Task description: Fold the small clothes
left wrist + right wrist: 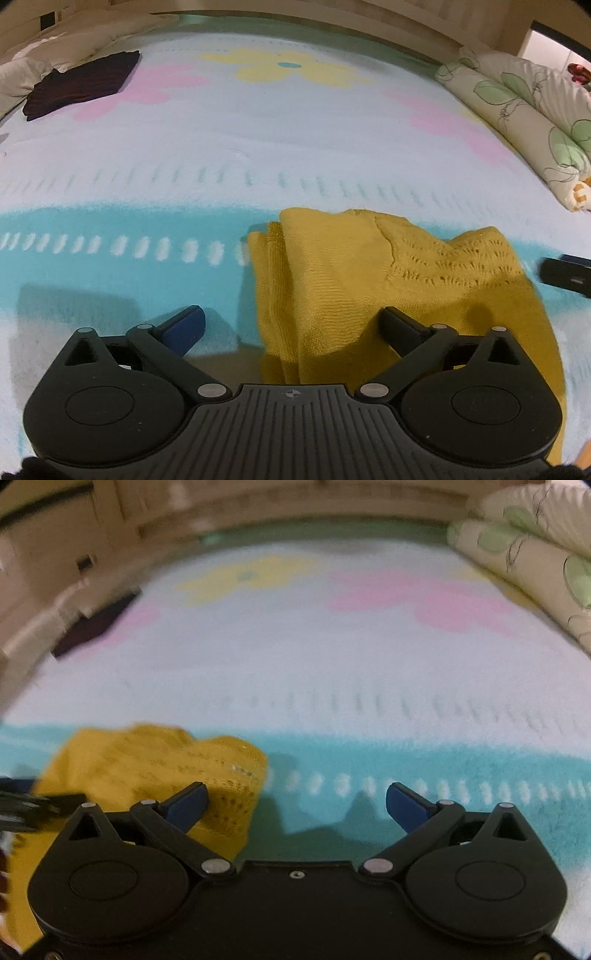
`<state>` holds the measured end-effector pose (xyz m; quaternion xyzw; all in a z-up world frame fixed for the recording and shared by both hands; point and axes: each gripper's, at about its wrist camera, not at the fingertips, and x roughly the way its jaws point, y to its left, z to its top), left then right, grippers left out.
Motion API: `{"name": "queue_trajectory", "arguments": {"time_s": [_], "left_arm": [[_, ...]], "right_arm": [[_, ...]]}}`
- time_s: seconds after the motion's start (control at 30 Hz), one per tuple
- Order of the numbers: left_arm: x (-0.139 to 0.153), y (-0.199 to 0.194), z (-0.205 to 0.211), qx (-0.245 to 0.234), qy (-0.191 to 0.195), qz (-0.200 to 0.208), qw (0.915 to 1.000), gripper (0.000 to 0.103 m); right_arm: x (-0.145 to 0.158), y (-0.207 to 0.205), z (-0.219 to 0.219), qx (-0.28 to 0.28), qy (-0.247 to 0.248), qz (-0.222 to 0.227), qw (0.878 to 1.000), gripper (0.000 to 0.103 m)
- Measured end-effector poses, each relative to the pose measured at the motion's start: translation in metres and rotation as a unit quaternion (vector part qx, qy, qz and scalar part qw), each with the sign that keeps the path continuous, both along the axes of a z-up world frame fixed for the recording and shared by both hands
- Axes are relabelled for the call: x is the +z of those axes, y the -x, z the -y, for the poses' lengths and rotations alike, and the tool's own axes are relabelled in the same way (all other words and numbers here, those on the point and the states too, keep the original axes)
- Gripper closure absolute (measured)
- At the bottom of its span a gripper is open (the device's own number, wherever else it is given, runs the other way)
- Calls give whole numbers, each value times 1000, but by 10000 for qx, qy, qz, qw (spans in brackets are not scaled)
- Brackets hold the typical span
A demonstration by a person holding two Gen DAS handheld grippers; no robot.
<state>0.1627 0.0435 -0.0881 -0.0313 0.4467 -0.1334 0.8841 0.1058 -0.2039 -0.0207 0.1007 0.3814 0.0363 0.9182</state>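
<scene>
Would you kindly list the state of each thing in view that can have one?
yellow knit garment: partly folded, bunched, lying on the bed.
dark garment: folded, lying flat at the far side.
left gripper: open, holding nothing.
right gripper: open, holding nothing.
floral quilt: rolled up.

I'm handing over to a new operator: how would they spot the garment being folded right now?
Start from the bed cover, pale with big flowers and a turquoise band along its near edge. On that band, right in front of the open left gripper, lies the yellow knit top. It is mustard with a lacy pattern, unlike the dark folded garment far back on the left.
</scene>
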Motion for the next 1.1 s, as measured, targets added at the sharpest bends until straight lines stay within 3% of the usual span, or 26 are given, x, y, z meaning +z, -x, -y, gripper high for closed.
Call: {"name": "queue_trajectory", "arguments": {"time_s": [0.17, 0.27, 0.37, 0.53, 0.77, 1.1], "left_arm": [[-2, -7, 4, 19, 27, 8, 10000, 0], [-2, -8, 4, -2, 46, 11, 10000, 0], [-1, -6, 3, -25, 64, 29, 10000, 1], [10, 7, -1, 33, 82, 122, 9999, 1], [45, 47, -2, 51, -244, 543, 9982, 1], [55, 133, -6, 68, 84, 1022, 9947, 2]], "right_arm": [[16, 33, -12, 525, -86, -101, 9985, 0], [-5, 41, -22, 579, 415, -671, 9952, 0], [-25, 39, -21, 520, 120, -824, 9952, 0], [-11, 50, -23, 640, 419, -478, 9959, 0], [2, 81, -29, 439, 857, -108, 9953, 0], [23, 132, -34, -77, 20, 572, 9983, 0]]}}
